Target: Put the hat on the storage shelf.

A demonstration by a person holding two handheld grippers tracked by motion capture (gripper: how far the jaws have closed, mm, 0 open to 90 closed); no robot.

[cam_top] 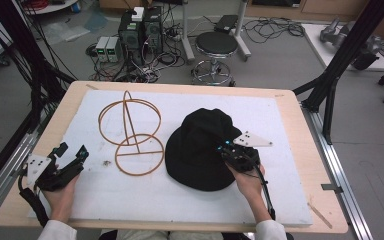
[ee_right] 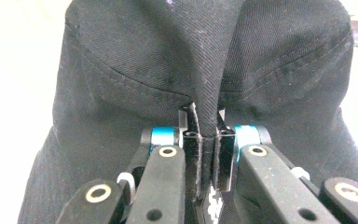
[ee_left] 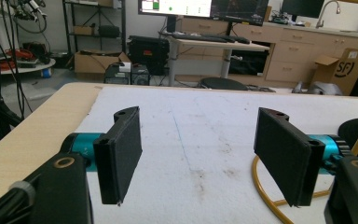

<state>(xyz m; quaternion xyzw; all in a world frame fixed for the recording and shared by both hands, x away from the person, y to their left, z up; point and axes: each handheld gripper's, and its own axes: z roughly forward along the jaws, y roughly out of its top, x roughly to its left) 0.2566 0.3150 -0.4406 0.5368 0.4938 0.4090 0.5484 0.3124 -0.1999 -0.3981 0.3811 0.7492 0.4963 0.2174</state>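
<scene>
On white foam: one black hat (cam_top: pixel 200 147) pinched by right tool (ee_right: pixel 206 123); one wire stand (cam_top: pixel 130 131); left tool (ee_left: pixel 198 151) spread

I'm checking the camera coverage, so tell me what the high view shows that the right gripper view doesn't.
High view alone: the wire stand, the left gripper lying open near the table's left edge, and the floor clutter beyond. Right gripper view alone: its jaws pinched shut on a raised fold of cloth. Both share the black hat and the right gripper holding it.

Left tool (ee_left: pixel 200 154) jaws wide apart; right tool (ee_right: pixel 207 154) jaws pinched together.
</scene>
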